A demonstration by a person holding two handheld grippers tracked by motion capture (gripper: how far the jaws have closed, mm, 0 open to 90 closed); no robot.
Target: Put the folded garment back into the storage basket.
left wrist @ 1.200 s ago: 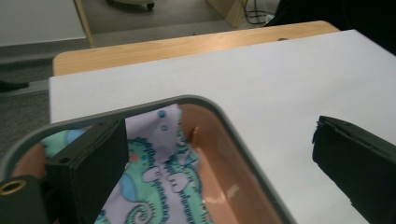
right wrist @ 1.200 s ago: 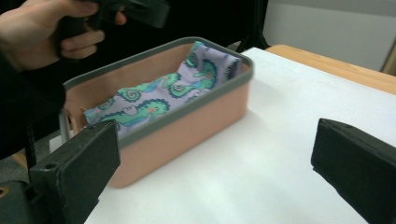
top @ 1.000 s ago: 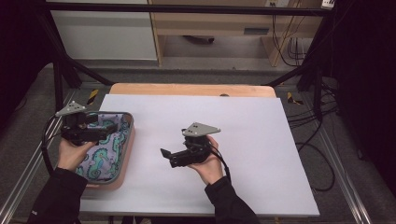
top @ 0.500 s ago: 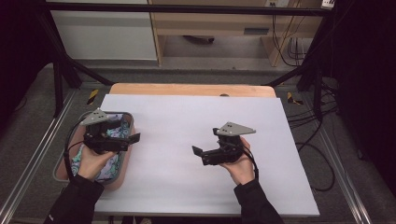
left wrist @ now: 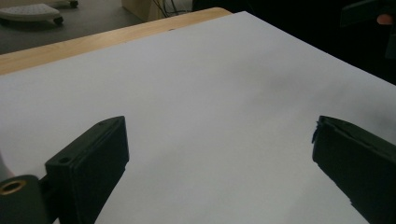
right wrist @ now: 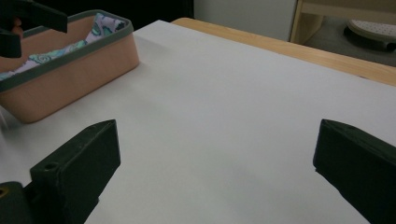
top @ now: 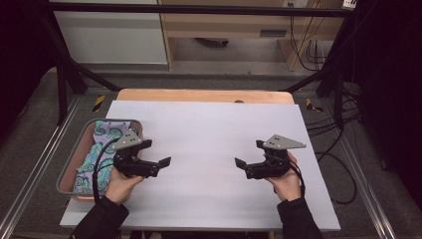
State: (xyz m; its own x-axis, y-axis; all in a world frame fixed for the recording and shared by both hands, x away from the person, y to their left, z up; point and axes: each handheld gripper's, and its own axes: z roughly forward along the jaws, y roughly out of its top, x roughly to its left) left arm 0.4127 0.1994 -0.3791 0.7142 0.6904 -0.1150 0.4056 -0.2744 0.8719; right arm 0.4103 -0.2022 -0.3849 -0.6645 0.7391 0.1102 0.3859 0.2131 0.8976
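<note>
Both grippers sat released, jaws wide: left gripper (top: 158, 160) beside the bin (top: 65, 175) at the table's left edge, right gripper (top: 245, 164) near the right edge. The cloth (top: 102, 148) lay inside the bin. I judged the hands parked apart over bare white surface (top: 209, 129), clear of the load.

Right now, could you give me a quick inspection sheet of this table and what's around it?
Surface: white sheet over a wooden table, bare in the middle.
Job's things: pinkish tray at the sheet's left edge, with a swirl-patterned cloth lying in it.
Clutter: nothing seen on the sheet.
Grippers: left tool beside the tray, jaws open, empty; right tool over the sheet's right half, jaws open, empty. They point towards each other.
Cables: a black lead loops from the left tool; loose cables lie on the floor at right.
Surroundings: black frame posts, shelving behind.
</note>
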